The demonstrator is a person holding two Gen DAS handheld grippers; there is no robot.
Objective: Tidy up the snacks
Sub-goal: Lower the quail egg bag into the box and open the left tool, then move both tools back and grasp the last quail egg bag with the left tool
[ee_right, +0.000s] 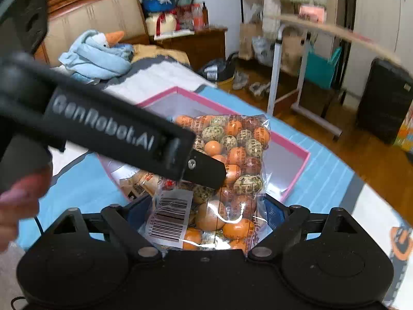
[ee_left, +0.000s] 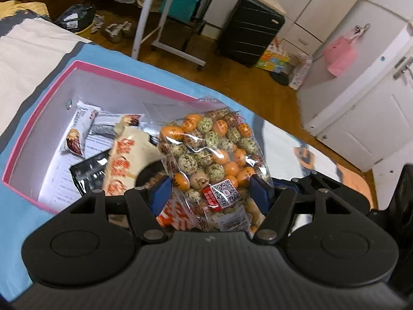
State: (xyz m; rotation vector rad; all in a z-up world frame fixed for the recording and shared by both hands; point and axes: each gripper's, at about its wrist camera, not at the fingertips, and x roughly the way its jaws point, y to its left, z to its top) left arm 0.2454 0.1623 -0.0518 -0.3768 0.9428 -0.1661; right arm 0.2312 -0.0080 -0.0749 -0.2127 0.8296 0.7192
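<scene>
A clear bag of orange and speckled round snacks (ee_left: 214, 144) hangs over the open pink box (ee_left: 129, 77). My left gripper (ee_left: 210, 193) has its blue pads (ee_left: 160, 193) pressed on the bag's lower sides. Seen from the right wrist, the same bag (ee_right: 240, 149) fills my right gripper (ee_right: 206, 217), whose jaws stand wide and closed on its barcode end. The left gripper's black body (ee_right: 103, 129) crosses that view from the left and meets the bag. Inside the box lie a white sausage packet (ee_left: 77, 131), a black packet (ee_left: 87, 175) and a beige packet with orange print (ee_left: 124, 160).
The pink box (ee_right: 296, 152) sits on a blue sheet (ee_left: 20, 206) on a bed. A person's hand (ee_right: 18, 201) shows at the lower left. Beyond the bed edge are wooden floor, a white rolling table frame (ee_left: 144, 25), a black suitcase (ee_left: 250, 31) and white cabinets (ee_left: 361, 103).
</scene>
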